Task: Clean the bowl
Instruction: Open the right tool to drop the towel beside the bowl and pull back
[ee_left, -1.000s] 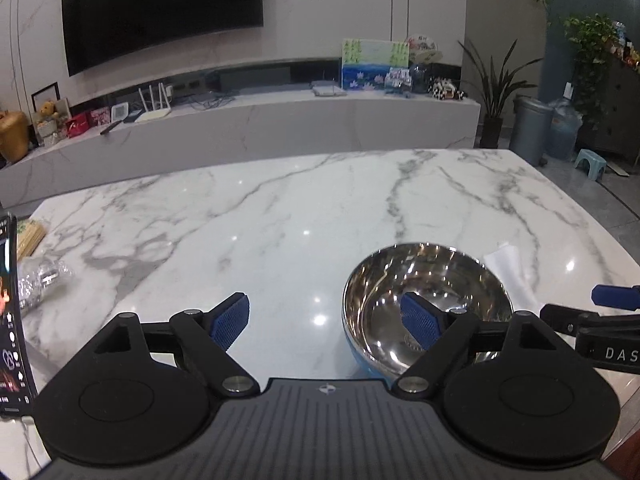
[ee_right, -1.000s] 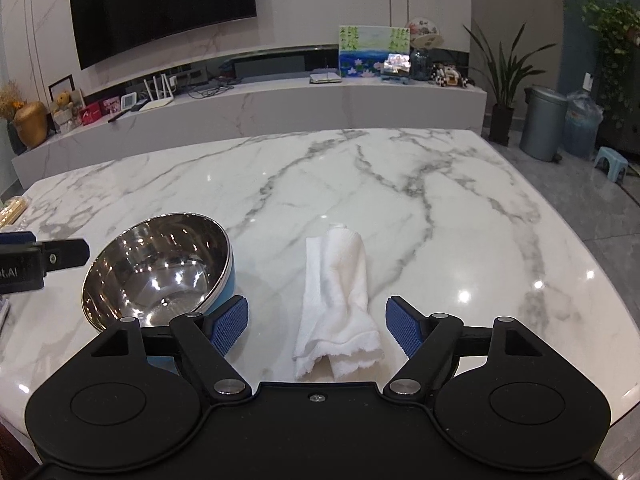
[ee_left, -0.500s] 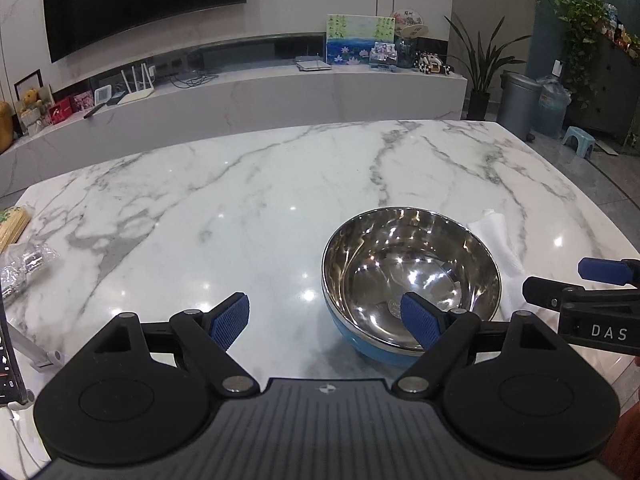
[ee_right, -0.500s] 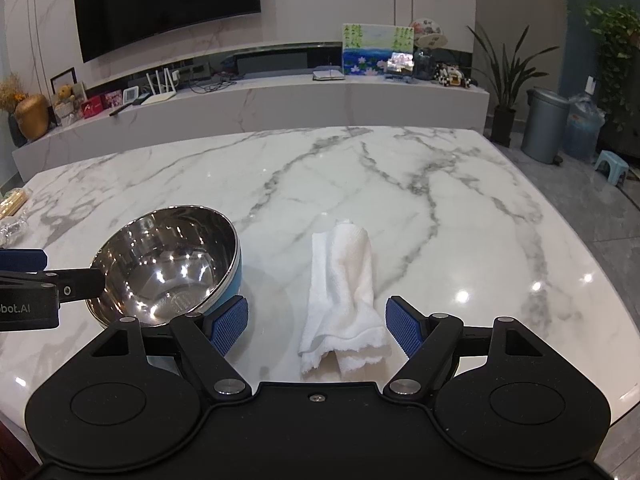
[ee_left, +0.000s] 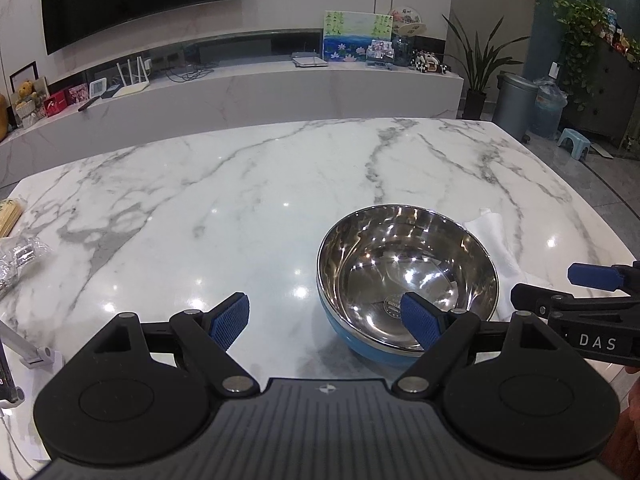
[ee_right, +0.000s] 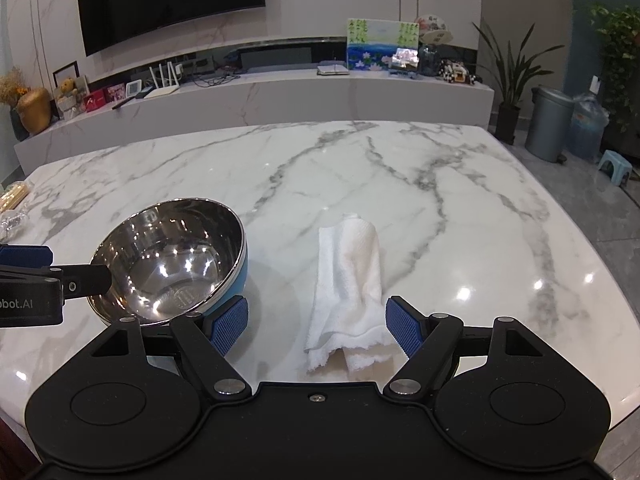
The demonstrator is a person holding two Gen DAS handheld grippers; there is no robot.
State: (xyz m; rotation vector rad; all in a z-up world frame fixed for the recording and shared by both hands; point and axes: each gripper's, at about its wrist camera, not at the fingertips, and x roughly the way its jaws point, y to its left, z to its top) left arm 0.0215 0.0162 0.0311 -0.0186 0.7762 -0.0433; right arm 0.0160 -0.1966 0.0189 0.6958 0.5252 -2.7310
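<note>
Nearby, right claw (ee_left: pixel 592 284) lettered "DAS", bowl (ee_left: pixel 408 276)

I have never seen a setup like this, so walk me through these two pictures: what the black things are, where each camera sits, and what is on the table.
No robot here: a person holds a pair of two-finger tongs in each hand, with a camera on each looking along its blue-padded fingers. One picture is from the left tongs, the other from the right tongs. Both are open and hold nothing. On the marble table stand a steel bowl with a blue outside, and to its right a folded white cloth, lying between the right tongs' fingers.
</note>
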